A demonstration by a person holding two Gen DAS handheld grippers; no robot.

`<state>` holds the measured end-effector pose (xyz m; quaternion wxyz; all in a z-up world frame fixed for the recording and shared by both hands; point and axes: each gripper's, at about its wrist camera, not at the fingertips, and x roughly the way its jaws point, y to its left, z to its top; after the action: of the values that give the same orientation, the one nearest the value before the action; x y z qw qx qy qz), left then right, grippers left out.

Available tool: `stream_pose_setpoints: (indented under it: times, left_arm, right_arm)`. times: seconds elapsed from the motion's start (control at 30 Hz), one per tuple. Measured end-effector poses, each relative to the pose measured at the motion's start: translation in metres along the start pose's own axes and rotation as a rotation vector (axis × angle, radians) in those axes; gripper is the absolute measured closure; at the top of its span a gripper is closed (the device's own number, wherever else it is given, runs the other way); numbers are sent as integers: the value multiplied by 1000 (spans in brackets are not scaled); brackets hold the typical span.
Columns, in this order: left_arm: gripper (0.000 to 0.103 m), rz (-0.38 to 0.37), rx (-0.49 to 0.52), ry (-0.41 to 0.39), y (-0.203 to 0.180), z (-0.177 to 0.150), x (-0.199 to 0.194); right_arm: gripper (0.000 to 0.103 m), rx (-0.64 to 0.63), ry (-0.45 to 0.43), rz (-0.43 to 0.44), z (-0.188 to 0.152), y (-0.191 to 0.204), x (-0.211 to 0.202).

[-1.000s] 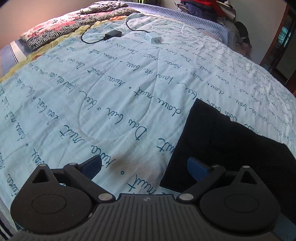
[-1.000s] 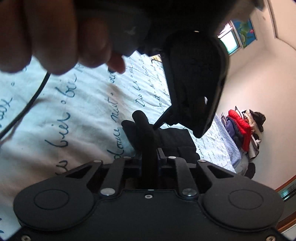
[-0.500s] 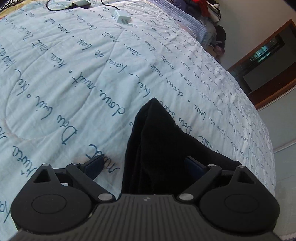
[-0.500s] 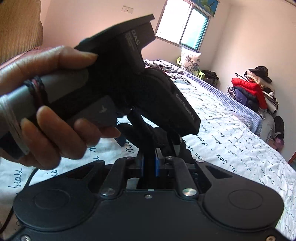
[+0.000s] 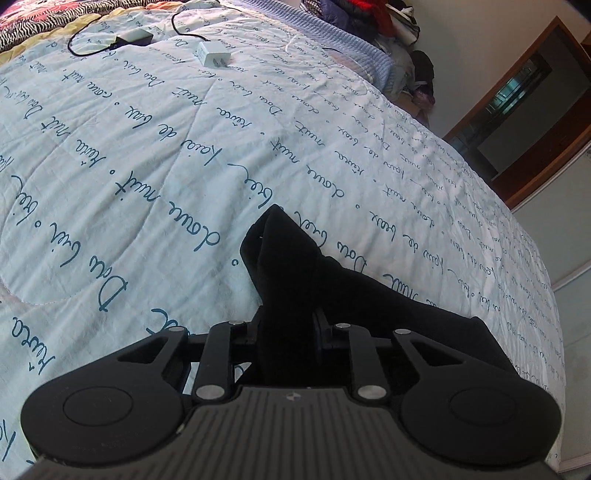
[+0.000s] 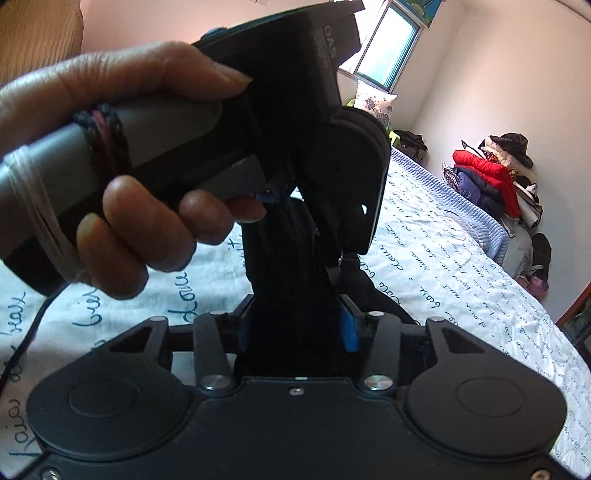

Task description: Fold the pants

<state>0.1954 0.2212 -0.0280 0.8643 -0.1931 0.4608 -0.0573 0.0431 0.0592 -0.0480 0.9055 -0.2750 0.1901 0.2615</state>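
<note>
The black pants are bunched and lifted off the light blue bedspread printed with dark script. My left gripper is shut on a fold of the pants, and the cloth trails down to the right over the bed. My right gripper is partly open around a thick strip of the same black pants, its blue pad showing beside the cloth. Straight ahead of it, very close, a hand holds the left gripper's body.
A white charger and a power adapter with black cable lie at the far end of the bed. A patterned blanket lies at the far left. A pile of clothes stands beyond the bed, and a wooden door frame is at the right.
My left gripper closed on the edge of the pants and lifted it off the bed. My right gripper's jaws have spread somewhat around the cloth, with the left gripper staying close in front.
</note>
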Motion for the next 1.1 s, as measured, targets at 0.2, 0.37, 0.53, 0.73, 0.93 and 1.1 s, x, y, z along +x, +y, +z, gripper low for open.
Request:
stream_pose_setpoints:
  times: [0.2,0.37,0.53,0.73,0.93,1.1]
  left_arm:
    - [81,2,29,-7,-2,-1,-5]
    - [82,29,57,-28,-10,-4,-11]
    - [83,59,96,-68,-27,-6,-24]
    - [84,95,152,-129,-54,-9,-46]
    - [85,90,205,-165,-85,-12,-70]
    - [86,102,268,-191,-113,-21,-84]
  right_arm:
    - [57,-67,24,-48,-6,25,-7]
    - [58,-118,44,-96,-5,36,-4]
    - [73,-56,44,-93,-7,30,-13]
    - [87,21,-23,-66,-6,12,-29]
    - [62,156,-73,70,-13,-17,-52]
    - [51,460,-160,272,-48,-89,-100]
